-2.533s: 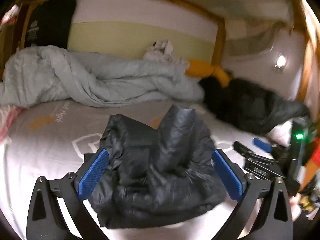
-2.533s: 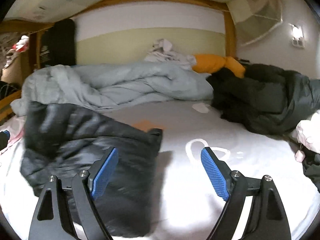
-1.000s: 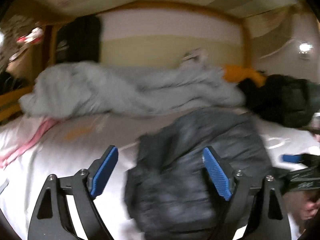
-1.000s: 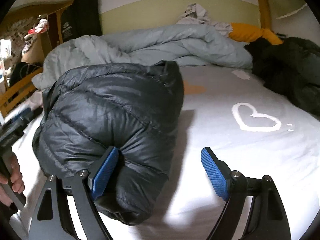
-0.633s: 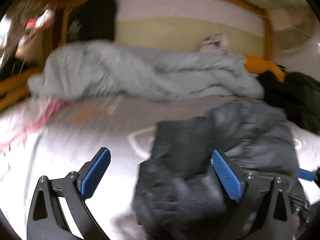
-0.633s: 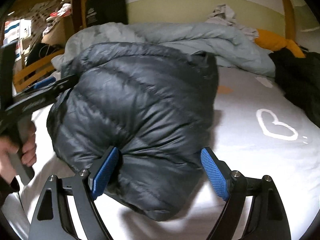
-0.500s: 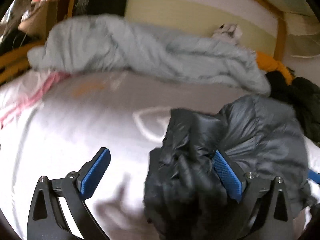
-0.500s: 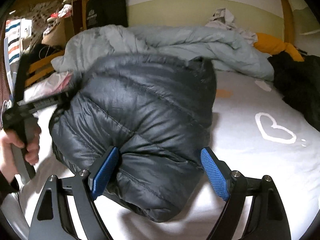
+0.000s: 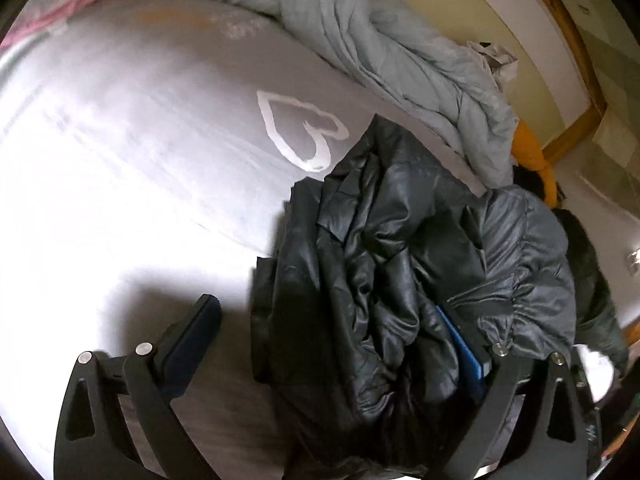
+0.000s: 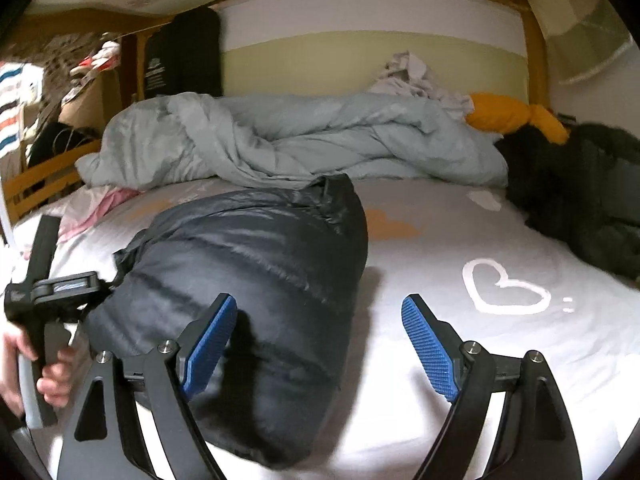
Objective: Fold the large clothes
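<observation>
Left wrist view: the left gripper (image 9: 332, 344) stands wide open, gripping nothing; the black puffer jacket (image 9: 400, 280) bulges against its right finger and lies clear of the left one. Right wrist view: the right gripper (image 10: 316, 340) is also spread wide and empty, the jacket (image 10: 248, 280) bundled ahead and left on the white sheet (image 10: 480, 248). Expect light, soft, springy, slippery fabric. Pinch a seam or hem edge, not the padded bulk.

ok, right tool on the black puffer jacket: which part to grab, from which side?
A judgement: take the near end of the black puffer jacket, coming straight in from the front. It lies bundled with that end bulging towards the open right tool, whose left pad is already against it. The far collar end is thinner but sits further off.
</observation>
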The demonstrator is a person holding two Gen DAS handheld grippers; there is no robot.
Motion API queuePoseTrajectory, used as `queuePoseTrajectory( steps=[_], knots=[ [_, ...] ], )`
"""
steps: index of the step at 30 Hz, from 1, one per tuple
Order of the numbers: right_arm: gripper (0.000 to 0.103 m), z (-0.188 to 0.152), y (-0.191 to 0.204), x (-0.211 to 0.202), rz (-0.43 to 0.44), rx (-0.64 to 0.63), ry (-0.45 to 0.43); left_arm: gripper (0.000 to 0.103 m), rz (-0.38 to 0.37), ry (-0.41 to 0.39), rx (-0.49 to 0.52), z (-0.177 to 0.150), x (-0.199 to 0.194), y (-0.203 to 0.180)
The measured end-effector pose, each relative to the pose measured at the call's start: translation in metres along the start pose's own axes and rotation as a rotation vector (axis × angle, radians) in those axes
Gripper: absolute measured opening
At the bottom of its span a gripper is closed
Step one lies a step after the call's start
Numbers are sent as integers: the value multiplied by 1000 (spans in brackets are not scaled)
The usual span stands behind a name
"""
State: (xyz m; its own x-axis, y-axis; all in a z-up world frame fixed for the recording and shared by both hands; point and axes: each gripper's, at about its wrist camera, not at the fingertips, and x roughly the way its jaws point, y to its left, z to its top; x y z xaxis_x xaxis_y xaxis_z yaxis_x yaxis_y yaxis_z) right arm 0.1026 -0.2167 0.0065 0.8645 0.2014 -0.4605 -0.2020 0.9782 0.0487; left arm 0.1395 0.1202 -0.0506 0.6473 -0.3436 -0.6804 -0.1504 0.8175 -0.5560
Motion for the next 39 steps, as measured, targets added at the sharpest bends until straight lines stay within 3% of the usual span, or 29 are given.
queuePoseTrajectory(
  steps=[3,12,14,15,18,21,23,26,28,34,37,39],
  knots=[
    [86,3,-11,12,50,79,79,101,-17,9,-8,0,1,-2],
    [94,-2,-25,50,156,219,161,101,-25,13,-18,1,-2,-6],
    [99,-8,-33,55,183,269,181,98,-94,-45,-58,1,-16,-1],
    [99,-10,-36,57,204,295,193,98,-131,-114,-53,1,-30,-5],
    [99,-11,-38,60,234,314,202,103,-194,-255,123,2,-66,-34],
    [99,-10,-29,59,259,278,202,103,-250,-281,187,-5,-72,-48],
    [99,-10,-18,58,280,247,208,103,-253,-246,184,-10,-61,-50],
    [99,-11,-4,54,238,178,189,103,-153,-138,185,-13,-30,-51],
    [99,-11,-4,54,229,176,191,103,-142,-61,177,-12,-11,-44],
    [99,-13,-12,56,226,188,193,103,-136,-33,102,-17,0,-28],
    [101,-13,-10,52,168,160,155,103,-196,28,-55,-16,6,1],
    [101,-14,-5,48,155,125,139,103,-189,26,-45,-18,7,3]
  ],
)
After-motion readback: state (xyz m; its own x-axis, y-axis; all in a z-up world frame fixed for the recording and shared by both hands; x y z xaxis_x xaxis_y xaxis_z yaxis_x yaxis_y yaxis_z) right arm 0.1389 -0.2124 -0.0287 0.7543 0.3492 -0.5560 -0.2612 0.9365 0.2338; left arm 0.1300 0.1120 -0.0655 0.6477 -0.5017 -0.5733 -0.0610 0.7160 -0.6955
